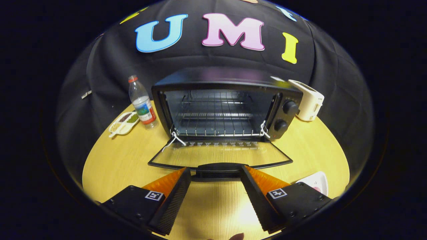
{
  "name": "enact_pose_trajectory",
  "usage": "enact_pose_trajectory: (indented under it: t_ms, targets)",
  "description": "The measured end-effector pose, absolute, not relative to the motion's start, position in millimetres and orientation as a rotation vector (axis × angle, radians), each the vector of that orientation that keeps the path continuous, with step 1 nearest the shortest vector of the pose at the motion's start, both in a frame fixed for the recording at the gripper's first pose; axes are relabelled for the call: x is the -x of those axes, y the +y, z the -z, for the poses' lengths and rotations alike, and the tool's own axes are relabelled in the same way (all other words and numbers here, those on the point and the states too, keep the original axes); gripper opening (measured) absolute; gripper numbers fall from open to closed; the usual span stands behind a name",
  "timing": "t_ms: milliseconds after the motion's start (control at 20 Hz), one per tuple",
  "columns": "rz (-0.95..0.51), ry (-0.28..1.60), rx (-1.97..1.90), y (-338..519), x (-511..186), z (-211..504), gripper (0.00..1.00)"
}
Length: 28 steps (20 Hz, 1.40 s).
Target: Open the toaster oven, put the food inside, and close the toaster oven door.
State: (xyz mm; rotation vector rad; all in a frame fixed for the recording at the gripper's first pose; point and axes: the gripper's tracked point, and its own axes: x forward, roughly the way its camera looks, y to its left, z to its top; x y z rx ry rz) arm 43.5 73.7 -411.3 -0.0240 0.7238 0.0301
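Note:
A black toaster oven stands at the back of the round wooden table. Its glass door lies folded down flat toward me, and the wire rack inside is bare. The door's black handle sits just ahead of my fingertips. My gripper is open, with one finger on either side of the handle and nothing pressed between them. A white plate with something pink on it lies to the right of the right finger, mostly hidden.
A clear water bottle with a red cap stands left of the oven. Beside it lies a white divided dish of grains. A cream-coloured toaster sits to the oven's right. Two knobs are on the oven's right panel.

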Motion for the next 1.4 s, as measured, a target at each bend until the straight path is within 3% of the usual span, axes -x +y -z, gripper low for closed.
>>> enact_pose_trajectory:
  t_ms: [300, 600, 950, 1400]
  targets:
    - [-0.061, 0.75, 0.014, 75, -18, 415, 0.98]
    - [-0.1, 0.737, -0.086, 48, -4, 366, 0.97]
    - [-0.111, 0.875, -0.103, -65, 14, 338, 0.98]
    - [-0.044, 1.109, -0.067, -249, 15, 397, 0.99]
